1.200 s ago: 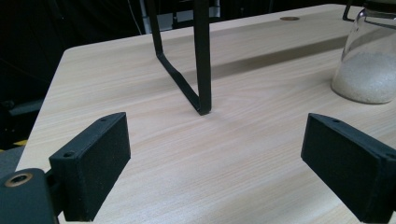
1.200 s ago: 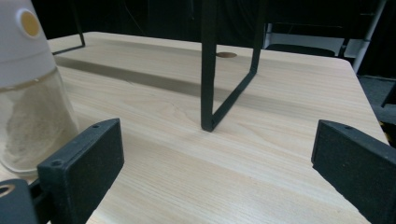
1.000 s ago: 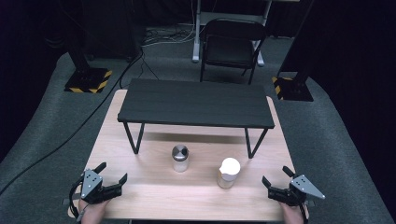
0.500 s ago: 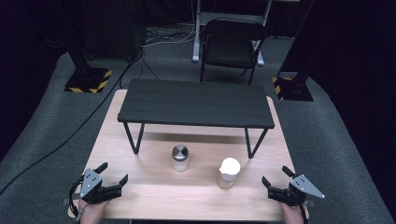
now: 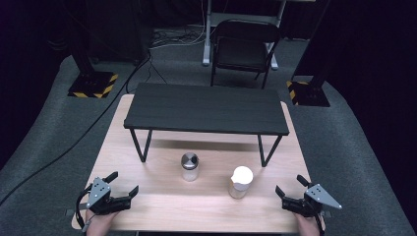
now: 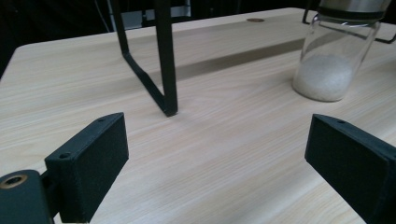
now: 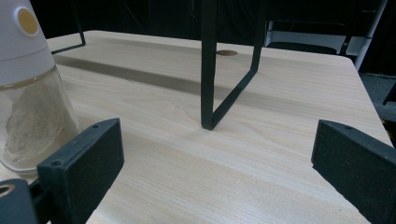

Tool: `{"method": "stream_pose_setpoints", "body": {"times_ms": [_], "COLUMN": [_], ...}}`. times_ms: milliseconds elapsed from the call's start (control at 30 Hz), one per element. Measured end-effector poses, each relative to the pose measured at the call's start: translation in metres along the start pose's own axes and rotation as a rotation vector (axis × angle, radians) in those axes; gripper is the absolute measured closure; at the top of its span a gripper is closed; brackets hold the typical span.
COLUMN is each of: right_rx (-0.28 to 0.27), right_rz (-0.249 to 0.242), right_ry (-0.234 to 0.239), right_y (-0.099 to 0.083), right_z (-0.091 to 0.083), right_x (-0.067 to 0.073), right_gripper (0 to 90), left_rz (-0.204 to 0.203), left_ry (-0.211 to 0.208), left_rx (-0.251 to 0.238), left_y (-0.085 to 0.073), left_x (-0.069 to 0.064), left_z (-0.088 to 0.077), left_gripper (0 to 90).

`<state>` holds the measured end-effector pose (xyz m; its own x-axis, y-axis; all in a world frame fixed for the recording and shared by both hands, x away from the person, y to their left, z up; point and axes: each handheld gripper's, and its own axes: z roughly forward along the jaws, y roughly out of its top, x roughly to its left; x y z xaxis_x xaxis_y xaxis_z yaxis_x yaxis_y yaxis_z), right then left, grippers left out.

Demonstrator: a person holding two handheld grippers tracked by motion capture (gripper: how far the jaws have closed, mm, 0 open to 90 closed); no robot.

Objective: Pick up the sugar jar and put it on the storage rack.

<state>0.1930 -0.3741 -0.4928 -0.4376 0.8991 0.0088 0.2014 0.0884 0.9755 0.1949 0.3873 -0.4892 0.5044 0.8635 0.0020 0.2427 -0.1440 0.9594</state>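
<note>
Two hand-held grippers are being held low at the near corners of a light wooden table (image 5: 162, 196), with two glass shakers standing between them near the front edge. The left gripper (image 5: 123, 184) is being kept at the near left corner, its jaws standing wide apart and having just been opening a little further, with nothing between them. The right gripper (image 5: 290, 186) is being kept at the near right corner, its jaws likewise spread and empty.

The steel-capped shaker (image 5: 189, 166) is standing near the middle of the table, just in front of the black metal riser shelf (image 5: 206, 108); the white-capped shaker (image 5: 240, 181) is standing to its right, closer to the front edge and nearest the right gripper. Nothing is being touched, so the work is judged to be at its opening step, before any reach. The next move is judged to call for one gripper being carried level toward its nearer shaker and closed around the glass body below the cap.

In the left gripper view, white grains are being shown in the steel-capped shaker (image 6: 338, 51), along with a shelf leg (image 6: 163, 56). In the right gripper view, tan powder and a yellow dot on the cap are being shown on the white-capped shaker (image 7: 28, 93); neither is being made out from above.
</note>
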Motion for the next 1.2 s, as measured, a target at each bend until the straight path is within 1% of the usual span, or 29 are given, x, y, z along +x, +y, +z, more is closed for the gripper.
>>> {"method": "stream_pose_setpoints", "body": {"times_ms": [33,267,400,700,767,800,833,1033,1200], "right_rx": [0.000,0.001,0.002,0.002,0.004,0.005,0.004,0.004,0.003], "right_rz": [0.000,-0.001,-0.003,-0.003,-0.007,-0.008,-0.009,-0.008,-0.007], "right_ry": [0.000,0.001,0.002,0.004,0.004,0.004,0.004,0.004,0.005], "right_y": [0.000,0.000,0.000,0.000,0.001,0.001,0.001,0.001,0.001], "right_z": [0.000,0.000,0.000,0.000,0.001,0.001,0.001,0.001,0.001], "right_x": [0.000,0.000,0.000,0.000,0.001,0.001,0.001,0.001,0.001], "right_gripper": [1.1,1.2,1.2,1.3,1.3,1.3,1.3,1.3,1.3], "left_rz": [0.000,0.004,0.014,0.021,0.023,0.023,0.020,0.026,0.034], "left_ry": [-0.010,-0.034,-0.047,-0.075,-0.088,-0.088,-0.101,-0.134,-0.149], "left_rx": [-0.002,-0.004,-0.001,0.006,0.007,0.007,0.006,0.027,0.033], "left_y": [0.000,0.001,0.002,0.004,0.005,0.005,0.006,0.011,0.013], "left_x": [0.000,-0.001,-0.002,-0.005,-0.005,-0.005,-0.005,-0.007,-0.010], "left_z": [0.001,0.004,0.006,0.011,0.013,0.013,0.015,0.022,0.028], "left_gripper": [5.3,4.4,3.5,2.7,2.7,2.7,2.6,1.3,0.2]}}
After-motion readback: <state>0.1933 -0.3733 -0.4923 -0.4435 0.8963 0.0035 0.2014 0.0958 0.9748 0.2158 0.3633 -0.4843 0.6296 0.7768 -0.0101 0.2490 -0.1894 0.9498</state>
